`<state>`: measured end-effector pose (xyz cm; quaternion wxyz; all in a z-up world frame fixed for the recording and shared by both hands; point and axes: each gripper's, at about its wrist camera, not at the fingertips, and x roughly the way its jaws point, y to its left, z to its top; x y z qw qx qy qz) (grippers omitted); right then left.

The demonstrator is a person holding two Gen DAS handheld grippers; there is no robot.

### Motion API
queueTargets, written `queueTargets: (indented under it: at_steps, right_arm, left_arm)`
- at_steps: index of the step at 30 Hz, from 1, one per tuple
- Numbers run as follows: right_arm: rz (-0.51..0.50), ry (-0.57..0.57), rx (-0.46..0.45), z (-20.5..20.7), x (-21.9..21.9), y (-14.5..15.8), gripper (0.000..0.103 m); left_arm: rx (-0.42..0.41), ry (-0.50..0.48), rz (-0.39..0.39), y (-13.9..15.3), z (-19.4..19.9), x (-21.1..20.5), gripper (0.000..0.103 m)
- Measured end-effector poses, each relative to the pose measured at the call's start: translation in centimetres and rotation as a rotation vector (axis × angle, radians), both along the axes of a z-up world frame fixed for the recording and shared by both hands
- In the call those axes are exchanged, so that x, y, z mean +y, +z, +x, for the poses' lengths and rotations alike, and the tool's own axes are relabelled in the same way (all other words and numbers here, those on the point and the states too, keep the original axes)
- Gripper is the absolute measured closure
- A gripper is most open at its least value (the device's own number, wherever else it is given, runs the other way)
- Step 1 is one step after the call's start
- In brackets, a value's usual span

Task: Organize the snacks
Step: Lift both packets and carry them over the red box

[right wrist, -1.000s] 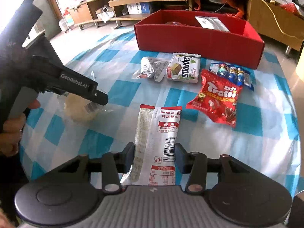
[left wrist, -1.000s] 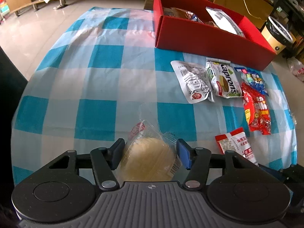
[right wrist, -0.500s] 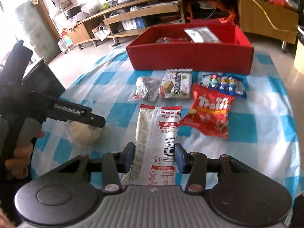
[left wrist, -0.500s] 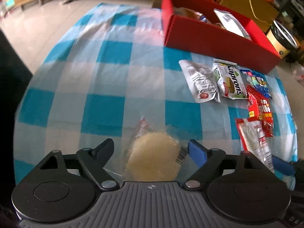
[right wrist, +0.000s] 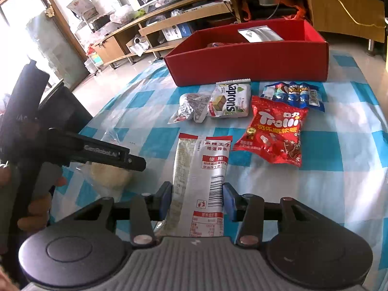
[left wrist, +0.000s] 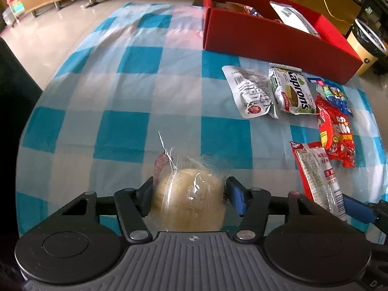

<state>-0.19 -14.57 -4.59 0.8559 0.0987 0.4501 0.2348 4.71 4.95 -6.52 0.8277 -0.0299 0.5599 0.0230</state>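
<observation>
My left gripper (left wrist: 188,194) is shut on a round pale bun in clear wrap (left wrist: 188,201), held at the near edge of the checked cloth; the bun also shows in the right wrist view (right wrist: 109,177). My right gripper (right wrist: 197,200) is shut on a long white and red snack packet (right wrist: 201,177), which also shows in the left wrist view (left wrist: 317,177). The red box (left wrist: 266,36) stands at the far side and holds some packets; it also shows in the right wrist view (right wrist: 249,60).
On the blue and white checked cloth (left wrist: 121,84) lie a grey-white pouch (left wrist: 252,94), a Kaprons wafer pack (left wrist: 291,92), a red Trolli bag (right wrist: 276,133) and a blue candy pack (right wrist: 293,94). A bin (left wrist: 366,46) stands right of the box.
My left gripper opened briefly half a second ago and has closed again on the bun. Both grippers have risen, the right with its packet.
</observation>
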Motion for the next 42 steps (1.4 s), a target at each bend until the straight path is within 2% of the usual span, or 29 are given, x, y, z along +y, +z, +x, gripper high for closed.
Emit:
queueTargets:
  at_steps: [7,17,28,42]
  right_arm:
    - [0.017,-0.010,-0.023,-0.3,-0.3,0.6,0.061]
    - [0.033,-0.040,-0.074,0.9,-0.8,2.3,0.061]
    - [0.058,-0.084,-0.157,3.8,-2.1,5.3,0.061]
    - [0.084,-0.112,-0.172,5.9,-2.9,5.5,0.061]
  left_arm:
    - [-0.010,0.008,-0.034,1.0,-0.6,0.0,0.038]
    - [-0.068,-0.037,-0.055,3.4,0.3,-1.6,0.038]
    - [-0.138,-0.077,-0.031,5.9,3.1,-3.5,0.038]
    - [-0.167,-0.100,-0.016,6.9,5.2,-4.7,0.038]
